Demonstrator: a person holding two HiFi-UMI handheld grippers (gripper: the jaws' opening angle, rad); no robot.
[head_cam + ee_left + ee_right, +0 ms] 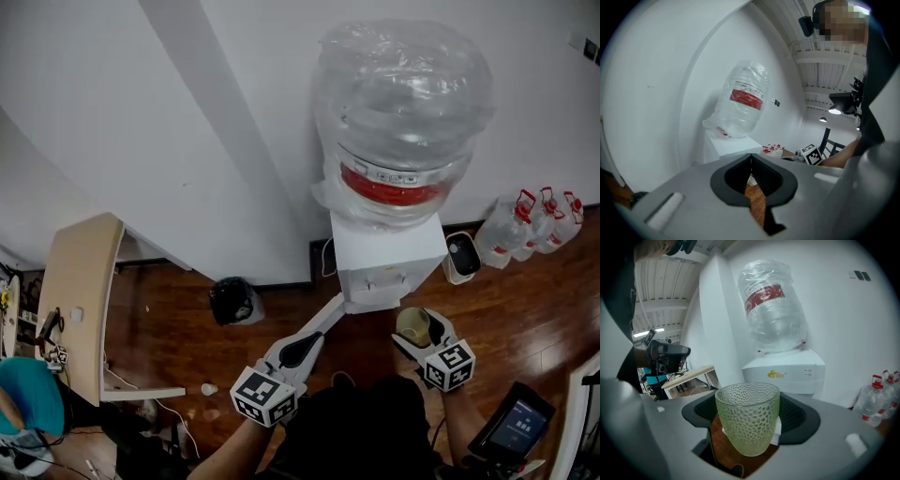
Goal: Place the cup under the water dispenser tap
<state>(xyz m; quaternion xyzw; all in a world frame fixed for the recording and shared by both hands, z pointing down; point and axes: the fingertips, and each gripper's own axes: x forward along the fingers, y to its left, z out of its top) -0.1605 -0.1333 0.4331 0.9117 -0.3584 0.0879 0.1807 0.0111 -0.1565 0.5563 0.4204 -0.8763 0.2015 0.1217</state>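
Note:
A pale green dimpled glass cup (747,420) stands upright between the jaws of my right gripper (747,414), which is shut on it. From the head view the cup (411,322) and right gripper (420,330) hang just in front of, and slightly right of, the white water dispenser (389,253), which carries a big clear bottle (403,112). My left gripper (336,307) is shut with nothing in it, its tip by the dispenser's lower left corner. The left gripper (751,164) shows its jaws closed together, with the dispenser (726,145) ahead. The tap itself is not clear.
A black bin bag (234,300) sits on the wooden floor by the wall, left of the dispenser. A light wooden table (80,300) stands at far left. Spare water bottles (539,225) and a small white appliance (461,255) are to the right. A tablet (516,422) lies at lower right.

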